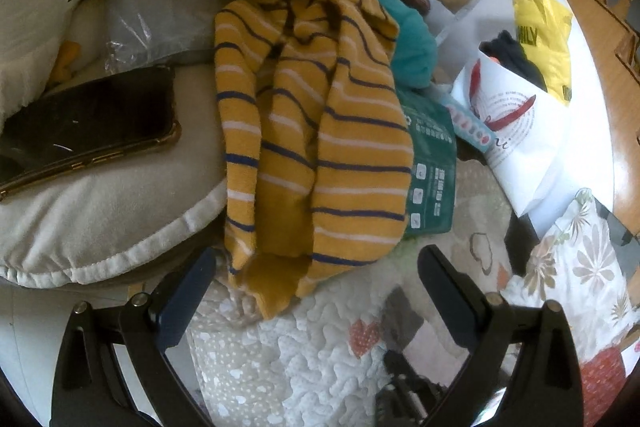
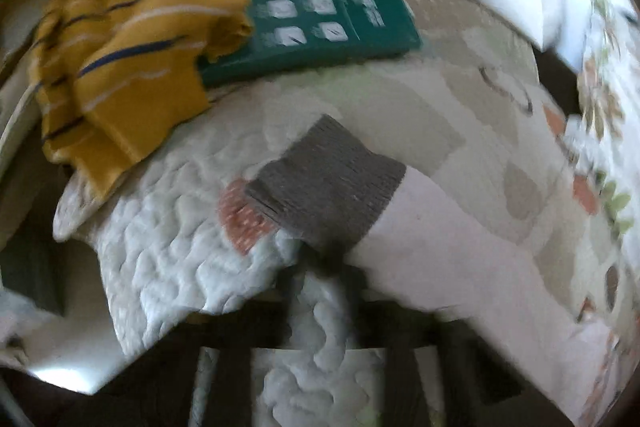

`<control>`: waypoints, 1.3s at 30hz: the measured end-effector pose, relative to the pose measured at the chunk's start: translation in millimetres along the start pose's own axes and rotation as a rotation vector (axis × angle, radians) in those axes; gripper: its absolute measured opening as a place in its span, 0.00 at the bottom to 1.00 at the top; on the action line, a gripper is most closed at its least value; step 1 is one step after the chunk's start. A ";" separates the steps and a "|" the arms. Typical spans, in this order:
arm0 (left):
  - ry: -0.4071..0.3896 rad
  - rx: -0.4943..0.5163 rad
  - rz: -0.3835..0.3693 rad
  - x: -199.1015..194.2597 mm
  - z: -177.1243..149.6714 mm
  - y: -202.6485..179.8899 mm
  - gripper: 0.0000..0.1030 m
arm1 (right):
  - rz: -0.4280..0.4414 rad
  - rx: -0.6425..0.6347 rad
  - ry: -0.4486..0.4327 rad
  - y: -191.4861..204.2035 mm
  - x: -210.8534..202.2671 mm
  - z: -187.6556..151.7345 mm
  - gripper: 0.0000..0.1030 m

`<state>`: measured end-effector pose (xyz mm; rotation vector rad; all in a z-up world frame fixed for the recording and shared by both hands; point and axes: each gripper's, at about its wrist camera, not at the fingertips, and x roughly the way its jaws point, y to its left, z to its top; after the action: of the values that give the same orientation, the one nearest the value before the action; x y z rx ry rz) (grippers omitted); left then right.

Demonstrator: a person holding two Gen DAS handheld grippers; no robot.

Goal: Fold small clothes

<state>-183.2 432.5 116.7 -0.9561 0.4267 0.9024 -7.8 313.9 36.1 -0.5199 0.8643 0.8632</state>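
Our left gripper (image 1: 316, 291) hangs wide open with nothing between its fingers (image 1: 448, 291), just short of the striped top's (image 1: 320, 131) hem. Our right gripper (image 2: 328, 259) is closed — its blurred tips meet at the near edge of a grey sock (image 2: 324, 183), though we cannot tell whether they pinch it. The sock lies flat on the quilt (image 2: 160, 259). The top lies crumpled, draped from a cushion (image 1: 100, 211) onto a green packet (image 2: 320, 15) — a phone (image 1: 88, 123) rests on the cushion.
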 end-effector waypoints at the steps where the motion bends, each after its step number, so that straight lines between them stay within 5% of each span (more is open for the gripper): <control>1: -0.003 -0.004 -0.002 -0.8 0.4 0.7 0.98 | 0.019 0.042 -0.012 -6.4 -4.2 2.9 0.05; 5: -0.020 -0.009 -0.007 -5.1 1.3 3.7 0.98 | 0.095 0.185 -0.084 -22.8 -32.6 23.4 0.05; 11: -0.040 -0.046 0.009 -8.6 5.8 17.7 0.98 | 0.324 0.325 -0.230 -19.8 -93.6 71.1 0.05; 15: -0.017 -0.036 -0.001 -5.2 4.3 14.9 0.98 | 0.317 0.324 -0.294 -13.8 -124.5 79.1 0.05; 19: 0.003 0.013 -0.028 -3.1 -3.7 -1.2 0.98 | 0.229 0.371 -0.309 -48.7 -142.3 60.9 0.05; 24: 0.042 0.083 -0.076 0.0 -23.5 -29.8 0.98 | 0.084 0.502 -0.324 -132.3 -180.3 5.0 0.05; 30: 0.100 0.235 -0.153 -0.8 -68.8 -78.2 0.98 | -0.138 0.713 -0.322 -251.3 -243.4 -115.2 0.05; 39: 0.300 0.493 -0.317 -3.0 -173.2 -154.8 0.98 | -0.326 0.977 -0.228 -349.6 -287.4 -283.6 0.05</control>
<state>-47.8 244.2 106.1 -0.6743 0.6933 0.3374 53.4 -207.5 134.5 0.2896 0.8487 0.1303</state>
